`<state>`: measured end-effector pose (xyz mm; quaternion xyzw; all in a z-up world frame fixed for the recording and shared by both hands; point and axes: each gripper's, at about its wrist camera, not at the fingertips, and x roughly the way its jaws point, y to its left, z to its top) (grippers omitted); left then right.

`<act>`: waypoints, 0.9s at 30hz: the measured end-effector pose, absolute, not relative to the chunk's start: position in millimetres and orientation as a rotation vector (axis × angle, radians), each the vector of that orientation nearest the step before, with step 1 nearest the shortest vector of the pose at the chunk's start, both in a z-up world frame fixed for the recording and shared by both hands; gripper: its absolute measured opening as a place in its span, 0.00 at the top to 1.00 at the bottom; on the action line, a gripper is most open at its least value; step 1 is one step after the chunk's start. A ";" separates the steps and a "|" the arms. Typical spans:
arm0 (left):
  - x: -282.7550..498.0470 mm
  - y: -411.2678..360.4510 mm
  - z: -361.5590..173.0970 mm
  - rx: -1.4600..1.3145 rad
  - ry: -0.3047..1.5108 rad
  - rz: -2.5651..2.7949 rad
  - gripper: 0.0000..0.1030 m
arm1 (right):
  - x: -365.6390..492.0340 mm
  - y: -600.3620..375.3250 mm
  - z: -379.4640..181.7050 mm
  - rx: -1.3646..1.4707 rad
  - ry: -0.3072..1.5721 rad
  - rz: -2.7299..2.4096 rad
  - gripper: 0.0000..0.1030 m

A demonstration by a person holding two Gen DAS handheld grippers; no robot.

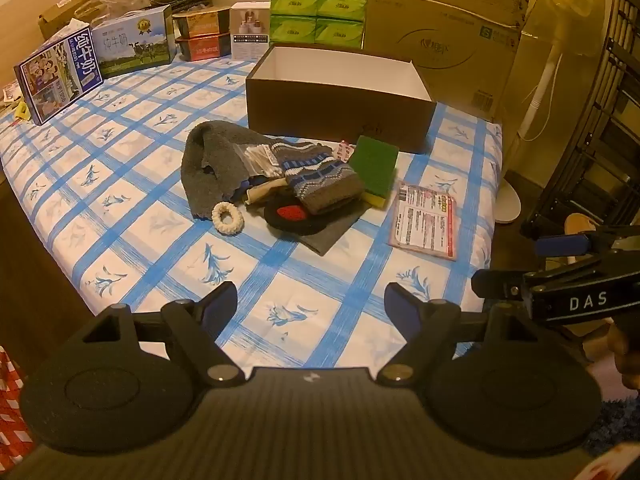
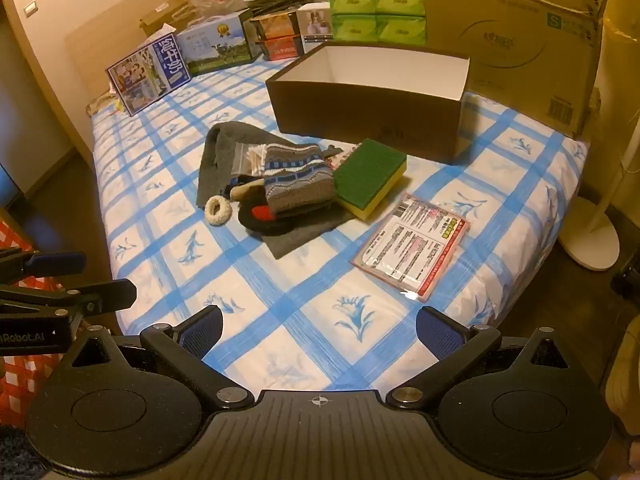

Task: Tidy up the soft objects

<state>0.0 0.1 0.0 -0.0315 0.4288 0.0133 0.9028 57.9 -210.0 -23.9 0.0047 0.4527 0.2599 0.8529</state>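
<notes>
Nearest to us, our left gripper (image 1: 310,306) hangs over the near edge of the blue-and-white checked bedsheet (image 1: 280,280), its blue-padded fingers spread wide apart with nothing between them. Our right gripper (image 2: 318,328) hovers just beside it in the same way — fingers well apart, gripping nothing.

We take the dark brown open cardboard box (image 1: 340,100) as our landmark. On the near side of it, and off to the right, lies a flat plastic-wrapped packet with red-and-white printing (image 2: 412,246), alone on the sheet. Closer to the box sits the heap of soft things. A cream knitted hair scrunchie (image 1: 227,218) lies at the heap's near left edge, touching a crumpled grey fleece cloth (image 1: 208,164). A round black piece with a red strawberry patch (image 1: 290,214) rests on a flat grey cloth at the near side. Over it lies a grey-and-blue patterned knitted sock (image 1: 320,176), and beside that — nearest the box's front wall — a green-topped yellow scouring sponge (image 2: 370,178). A small clear zip bag (image 2: 248,158) sits between the fleece and the sock.

The box's white inside shows nothing that we can see. Behind it stand green tissue packs (image 1: 318,18) and a large tan corrugated carton (image 2: 512,40); to its far left stand blue milk cartons (image 1: 58,76).
</notes>
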 end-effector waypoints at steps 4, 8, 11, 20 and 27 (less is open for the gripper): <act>0.4 0.3 -0.4 -0.065 0.889 0.028 0.23 | 58.2 -209.5 -24.2 0.010 0.951 0.549 0.00; 0.0 0.0 0.0 -0.063 0.885 0.029 0.23 | 58.2 -209.3 -24.2 0.008 0.951 0.548 0.00; -0.1 -0.5 0.0 -0.062 0.884 0.029 0.23 | 58.2 -208.9 -24.4 0.007 0.951 0.548 0.00; 0.0 0.1 0.0 -0.064 0.886 0.027 0.23 | 58.7 -208.9 -24.1 0.008 0.953 0.549 0.00; 0.1 0.1 0.0 -0.064 0.886 0.028 0.23 | 58.3 -208.8 -23.7 0.008 0.953 0.550 0.00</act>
